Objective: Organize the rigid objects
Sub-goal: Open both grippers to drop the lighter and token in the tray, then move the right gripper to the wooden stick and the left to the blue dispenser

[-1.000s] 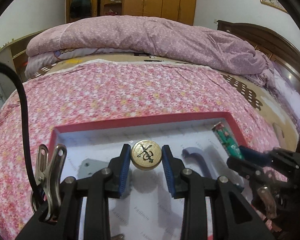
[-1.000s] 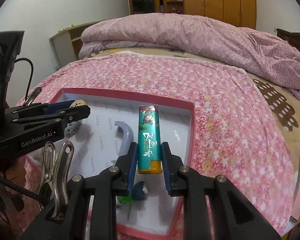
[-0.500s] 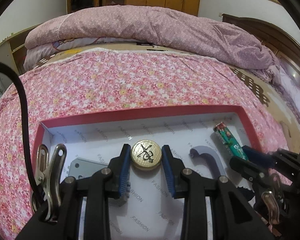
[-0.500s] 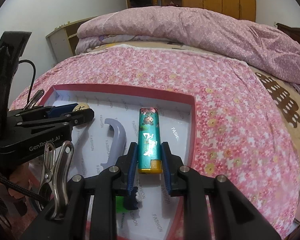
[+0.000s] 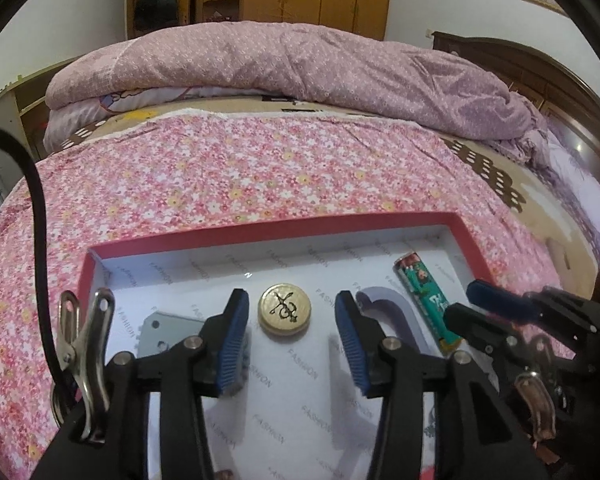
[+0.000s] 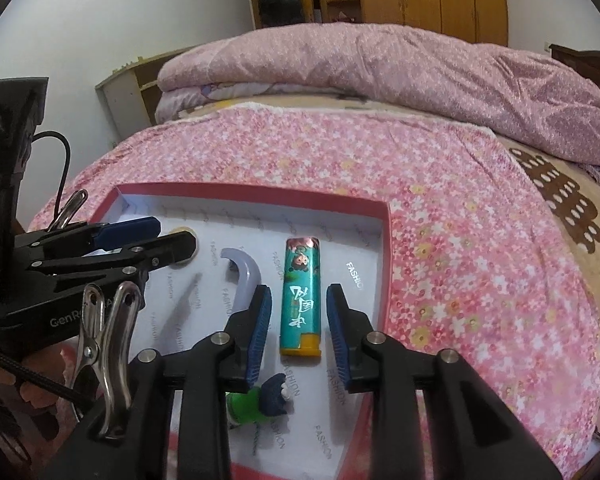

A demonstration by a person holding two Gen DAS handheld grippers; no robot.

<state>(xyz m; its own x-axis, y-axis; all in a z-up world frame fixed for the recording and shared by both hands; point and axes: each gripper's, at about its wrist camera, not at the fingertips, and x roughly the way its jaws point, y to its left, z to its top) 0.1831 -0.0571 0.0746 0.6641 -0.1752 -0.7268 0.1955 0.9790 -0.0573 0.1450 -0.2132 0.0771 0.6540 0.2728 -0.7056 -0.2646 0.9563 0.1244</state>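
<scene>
A shallow red-rimmed box [image 5: 268, 227] [image 6: 388, 264] with a white floor lies on the flowered bedspread. A round gold token [image 5: 285, 314] rests on the box floor between the pads of my left gripper [image 5: 288, 332]; its jaws are opening and the pads stand clear of the token. A teal lighter [image 6: 302, 302] [image 5: 426, 302] lies flat on the floor between the pads of my right gripper [image 6: 298, 328], whose jaws are opening too, with gaps on both sides. A pale purple curved handle [image 6: 244, 276] [image 5: 392, 310] lies between token and lighter.
A grey metal plate [image 5: 162, 330] lies at the box's left. A small green and blue figurine [image 6: 260, 400] sits under the right gripper. A folded pink quilt [image 5: 300, 68] lies across the far bed, with a wooden headboard [image 5: 540, 80] and wardrobes beyond.
Both grippers lowered their objects to the box floor and opened; the token and the lighter now lie released between the spread pads.
</scene>
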